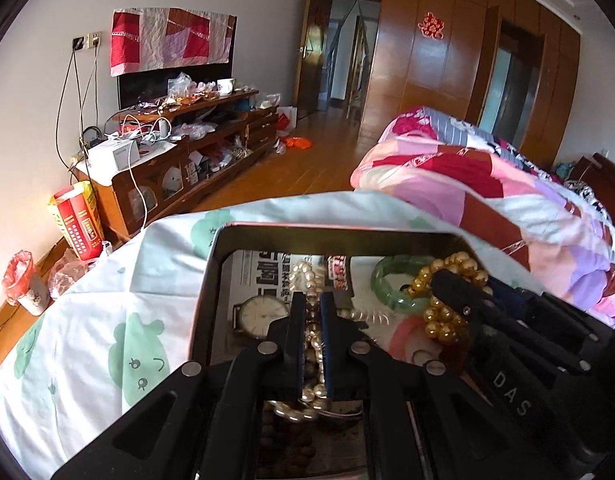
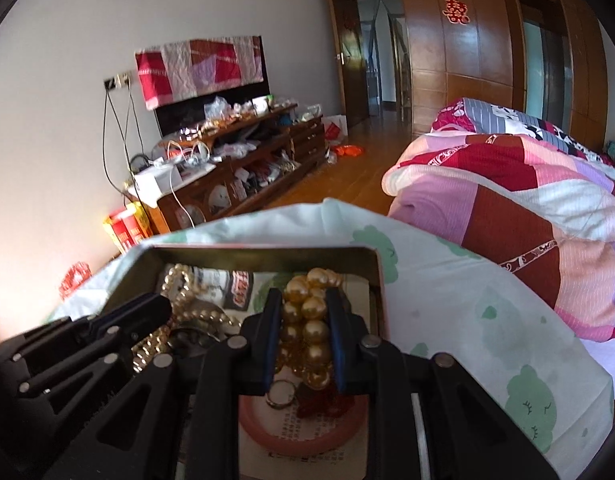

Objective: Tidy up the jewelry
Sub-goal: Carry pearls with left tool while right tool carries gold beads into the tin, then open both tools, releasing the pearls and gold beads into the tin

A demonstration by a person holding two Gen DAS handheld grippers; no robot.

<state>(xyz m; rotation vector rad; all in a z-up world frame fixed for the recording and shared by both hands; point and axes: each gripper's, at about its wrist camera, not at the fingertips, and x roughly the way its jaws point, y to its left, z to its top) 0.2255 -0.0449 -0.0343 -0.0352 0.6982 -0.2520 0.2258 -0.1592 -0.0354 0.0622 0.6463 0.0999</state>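
Note:
An open metal tin point(image 1: 215, 264) lined with newspaper lies on a pale green-print sheet and holds jewelry. My left gripper point(image 1: 312, 300) is shut on a white pearl strand point(image 1: 307, 276) inside the tin. My right gripper point(image 2: 303, 300) is shut on a gold bead bracelet point(image 2: 307, 308); it also shows in the left wrist view point(image 1: 447, 312). A watch point(image 1: 261, 316) lies left of the left gripper. A green jade bangle point(image 1: 399, 280) lies behind the gold beads. A small ring point(image 2: 281, 394) and red beads point(image 2: 323, 404) lie under the right gripper.
The tin's far rim point(image 2: 263, 249) and right wall point(image 2: 381, 292) enclose both grippers. A pink patchwork quilt point(image 1: 487, 196) is heaped to the right. A cluttered wooden TV cabinet point(image 1: 179, 160) stands along the left wall across a wooden floor point(image 1: 307, 168).

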